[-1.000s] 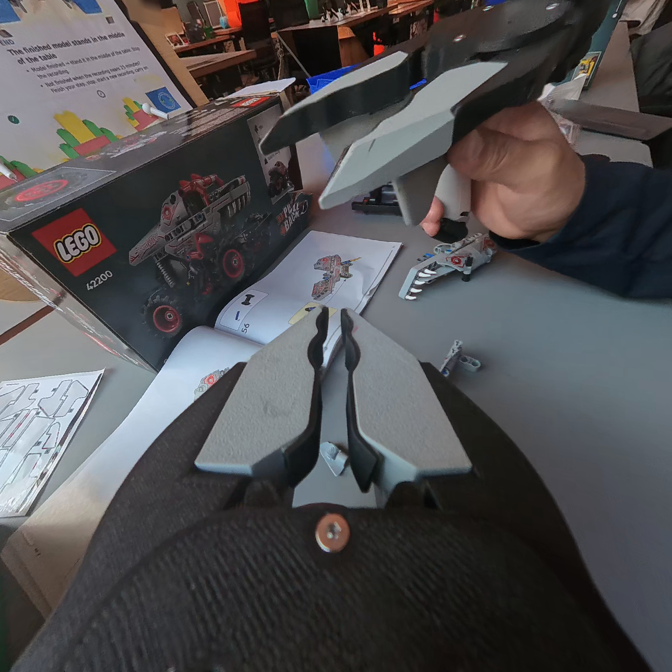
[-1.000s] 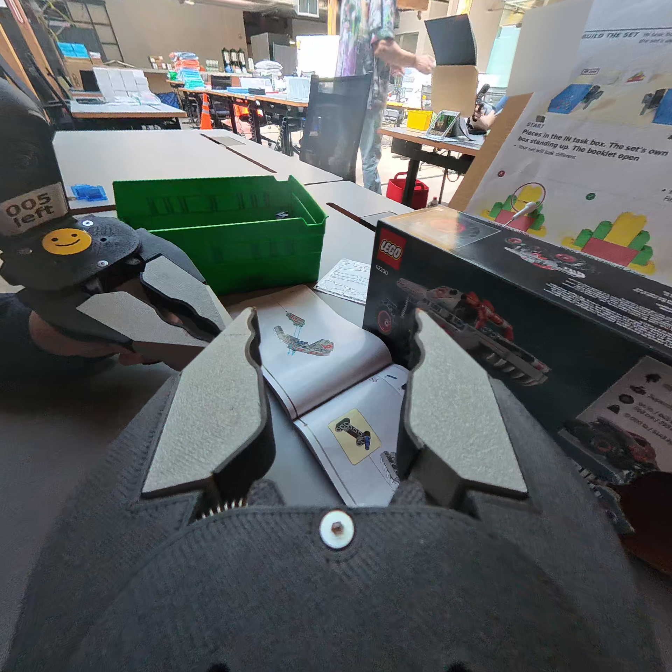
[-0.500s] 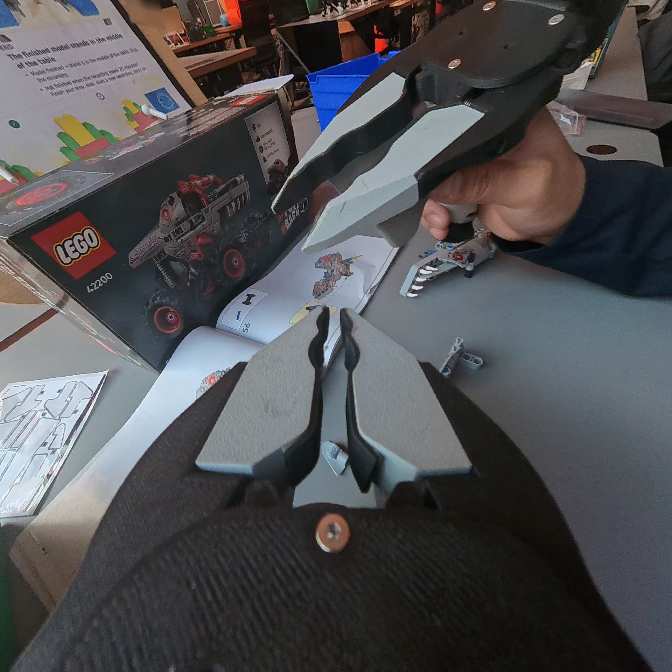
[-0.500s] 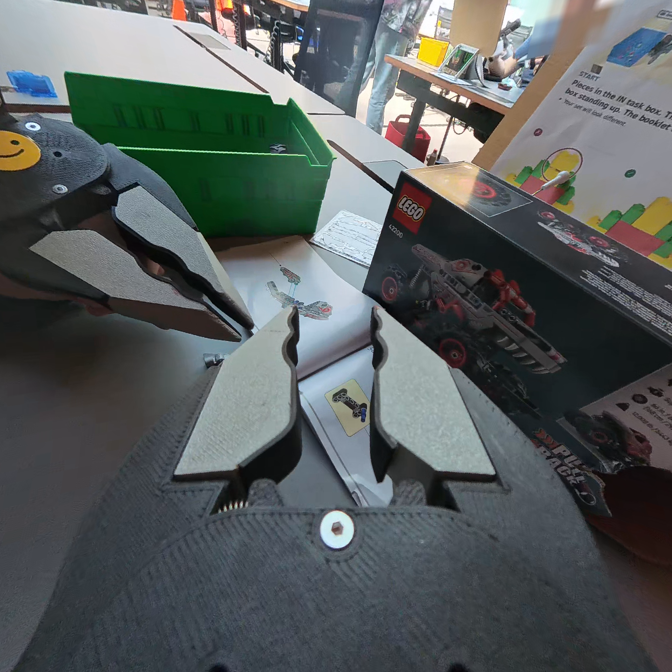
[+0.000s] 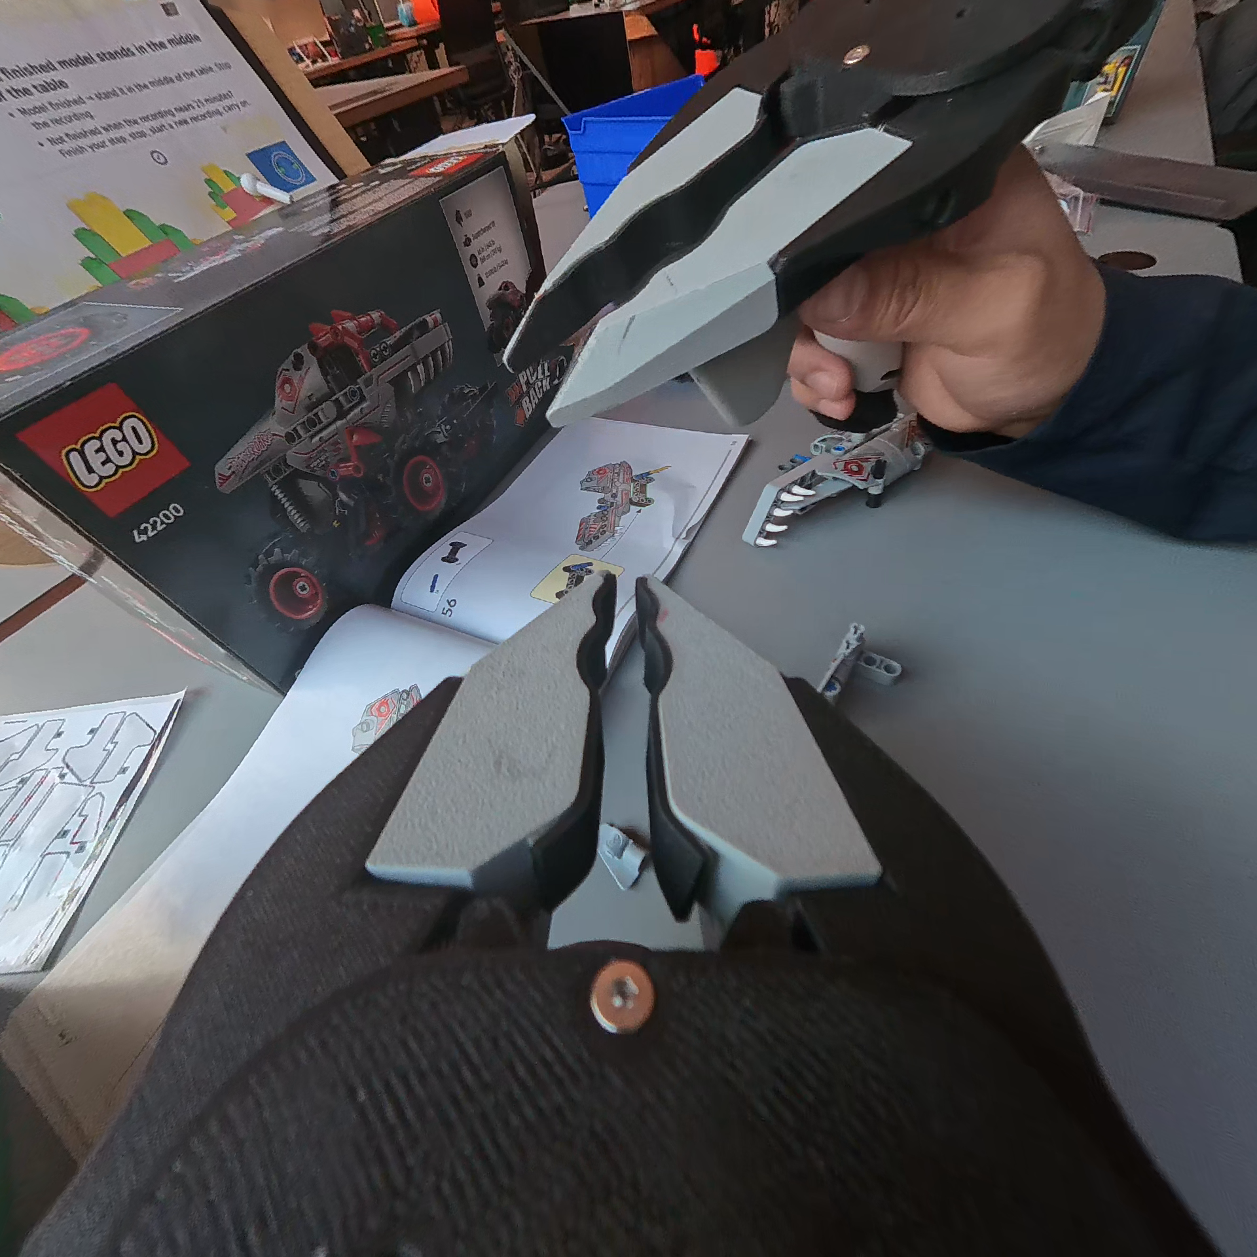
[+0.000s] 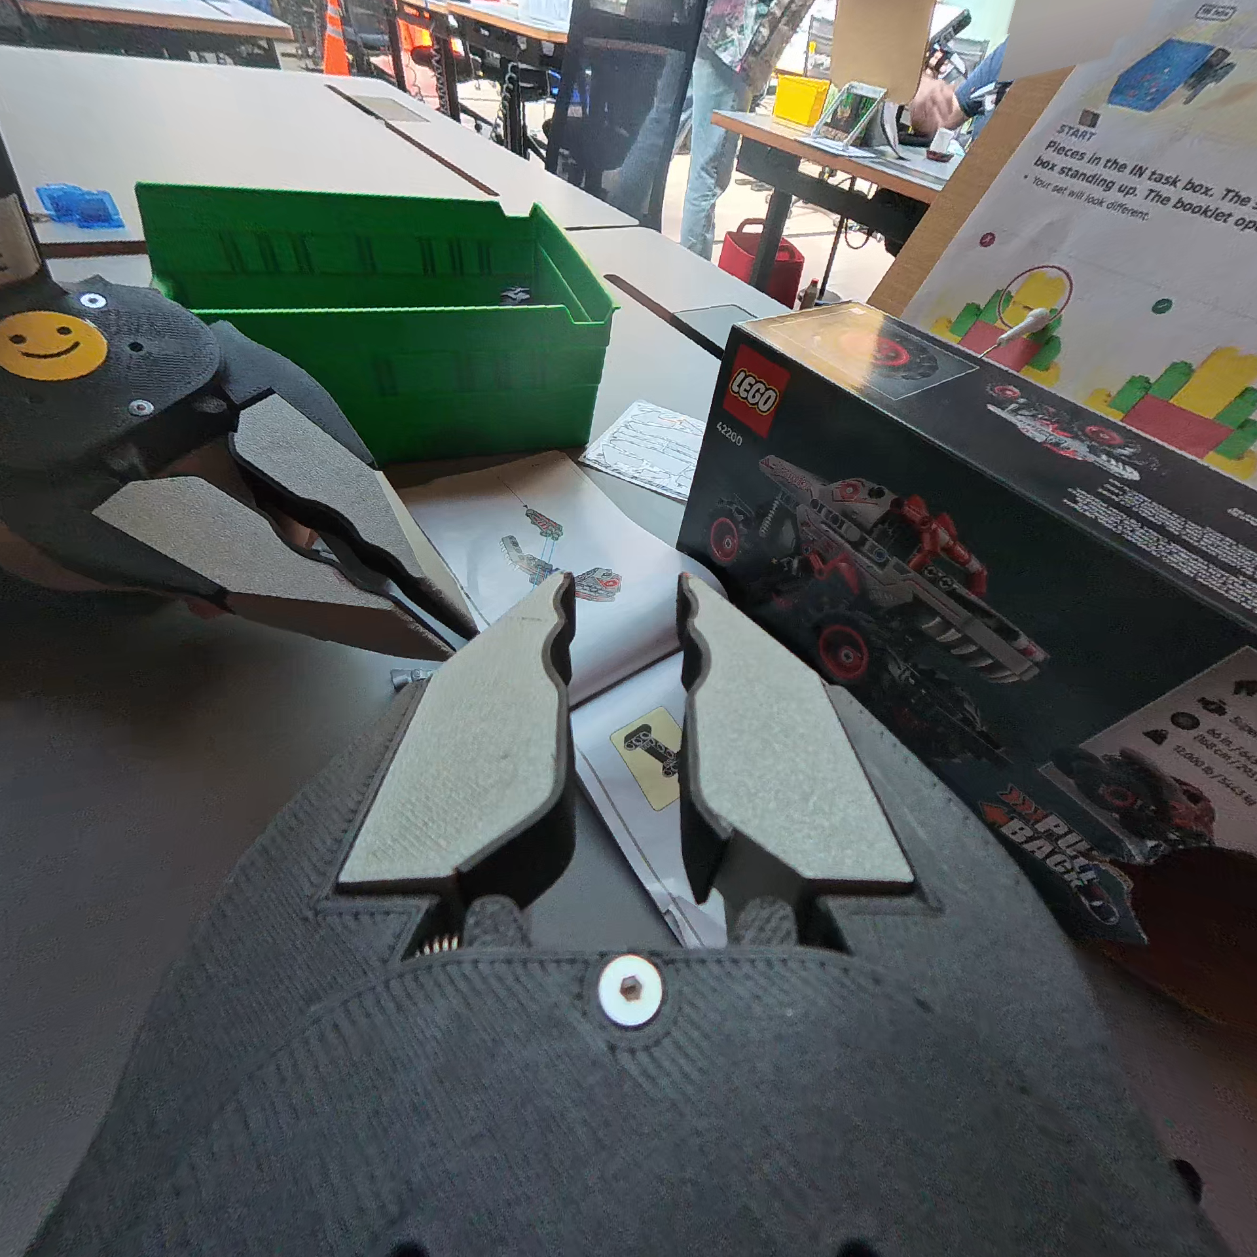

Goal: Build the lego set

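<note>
1. Grippers hover over our bench: left gripper [image 5: 624, 586] nearly closed, empty; right gripper [image 6: 620, 598] part open, empty.
2. We see the grey toothed assembly [image 5: 823, 483] beyond the booklet [image 5: 578, 517], apart from both.

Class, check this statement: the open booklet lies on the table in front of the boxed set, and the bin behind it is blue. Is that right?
One detail is wrong. The bin behind the booklet is green, not blue, as the right wrist view shows. The rest stands: the open booklet lies on the table in front of the boxed set.
</note>
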Motion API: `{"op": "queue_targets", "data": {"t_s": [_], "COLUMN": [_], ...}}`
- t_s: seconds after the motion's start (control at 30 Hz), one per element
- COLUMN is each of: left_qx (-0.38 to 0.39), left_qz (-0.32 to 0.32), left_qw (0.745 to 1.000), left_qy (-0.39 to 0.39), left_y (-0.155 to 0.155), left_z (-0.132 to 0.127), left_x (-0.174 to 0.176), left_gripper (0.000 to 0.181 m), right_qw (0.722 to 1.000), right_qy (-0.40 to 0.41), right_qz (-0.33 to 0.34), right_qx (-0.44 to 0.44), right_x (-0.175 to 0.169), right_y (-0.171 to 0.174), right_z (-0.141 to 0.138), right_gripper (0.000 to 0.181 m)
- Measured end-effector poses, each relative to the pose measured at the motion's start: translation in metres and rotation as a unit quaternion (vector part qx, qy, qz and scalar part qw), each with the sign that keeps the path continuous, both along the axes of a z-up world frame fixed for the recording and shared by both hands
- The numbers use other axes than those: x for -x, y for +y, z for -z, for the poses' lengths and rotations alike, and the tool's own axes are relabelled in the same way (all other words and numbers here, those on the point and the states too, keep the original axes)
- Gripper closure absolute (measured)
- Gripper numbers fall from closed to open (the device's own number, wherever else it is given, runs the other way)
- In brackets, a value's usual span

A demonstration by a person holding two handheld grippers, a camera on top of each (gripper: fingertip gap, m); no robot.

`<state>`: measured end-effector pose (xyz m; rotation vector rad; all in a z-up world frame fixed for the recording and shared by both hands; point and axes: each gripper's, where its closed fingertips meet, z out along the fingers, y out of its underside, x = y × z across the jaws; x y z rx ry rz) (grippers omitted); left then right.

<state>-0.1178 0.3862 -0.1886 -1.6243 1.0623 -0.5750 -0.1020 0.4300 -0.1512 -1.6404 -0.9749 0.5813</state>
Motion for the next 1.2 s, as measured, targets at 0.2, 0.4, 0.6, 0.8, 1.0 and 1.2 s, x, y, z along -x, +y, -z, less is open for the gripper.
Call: {"op": "queue_targets", "data": {"t_s": [0.2, 0.4, 0.6, 0.8, 1.0, 1.2], "left_qx": [0.000, 0.002, 0.002, 0.007, 0.013, 0.015], "left_qz": [-0.001, -0.003, -0.013, -0.021, -0.020, -0.022], "left_qw": [1.000, 1.000, 1.000, 0.999, 0.999, 0.999], "left_qy": [0.000, -0.004, -0.008, -0.025, -0.023, -0.023], "left_y": [0.000, 0.001, 0.003, 0.006, 0.006, 0.007], "left_z": [0.000, -0.001, -0.004, -0.010, -0.008, -0.007], "left_x": [0.000, 0.002, 0.006, 0.011, 0.010, 0.011], "left_gripper": [0.179, 0.179, 0.179, 0.179, 0.178, 0.178], "right_qw": [1.000, 1.000, 0.999, 0.994, 0.987, 0.991], "right_qy": [-0.001, 0.002, 0.004, 0.064, 0.131, 0.114], "right_qz": [-0.005, 0.002, 0.031, 0.050, 0.069, 0.040], "right_qx": [0.006, 0.002, -0.027, -0.067, -0.059, -0.063], "right_x": [0.000, -0.002, -0.014, -0.051, -0.088, -0.098], "right_y": [-0.003, -0.001, 0.005, 0.003, 0.006, -0.003], "right_z": [0.000, -0.003, -0.013, -0.054, -0.069, -0.069], "right_gripper": [0.161, 0.161, 0.148, 0.149, 0.151, 0.149]}}
